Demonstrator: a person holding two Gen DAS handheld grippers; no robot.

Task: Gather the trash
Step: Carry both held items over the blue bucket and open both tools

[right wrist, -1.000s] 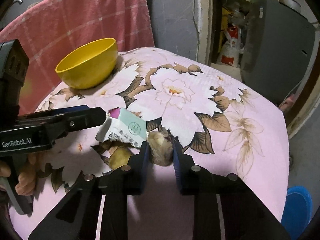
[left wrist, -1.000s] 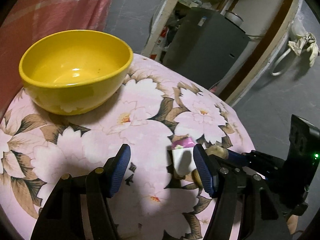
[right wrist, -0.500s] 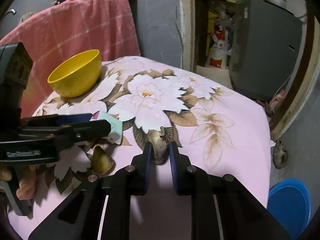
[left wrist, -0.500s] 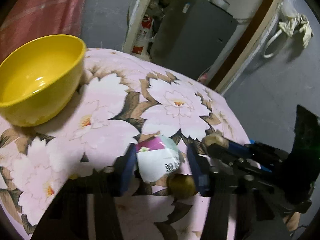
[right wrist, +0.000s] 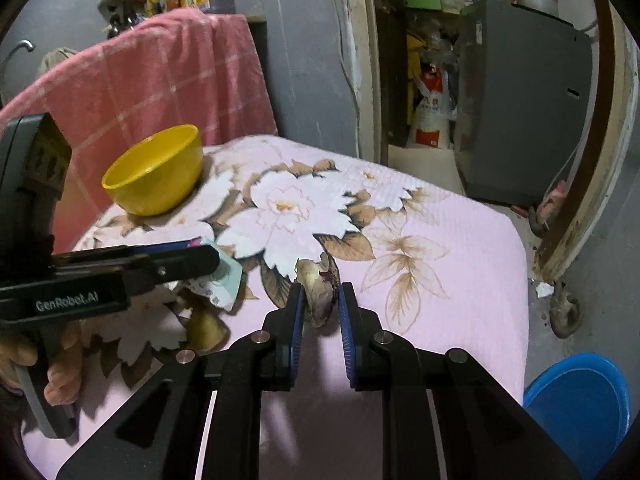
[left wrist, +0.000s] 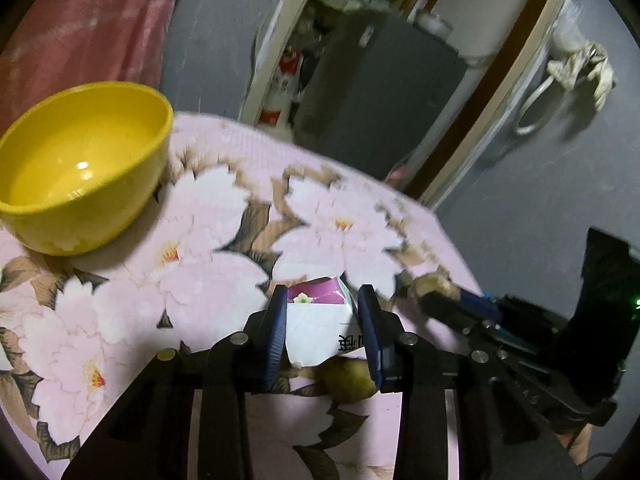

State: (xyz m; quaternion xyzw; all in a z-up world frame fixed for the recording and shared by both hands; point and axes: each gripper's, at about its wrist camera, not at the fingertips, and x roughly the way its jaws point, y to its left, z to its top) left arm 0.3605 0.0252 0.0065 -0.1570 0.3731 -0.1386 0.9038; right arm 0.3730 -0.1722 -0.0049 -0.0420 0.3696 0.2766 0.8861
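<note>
Crumpled paper carton [left wrist: 320,320] sits between the closing jaws of the left gripper [left wrist: 326,330], above the floral-clothed counter [left wrist: 224,240]. Right gripper [right wrist: 320,312] jaws clamp a brownish peel scrap [right wrist: 318,292]; yellow bowl [right wrist: 154,172] stands well apart

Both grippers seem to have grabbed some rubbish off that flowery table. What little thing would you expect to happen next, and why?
Probably a short lift. The left gripper is closing on the crumpled carton, and the right gripper pinches a brownish peel scrap. Both pieces are still low over the tablecloth, so raising them clear comes before carrying them, perhaps to the yellow bowl.
</note>
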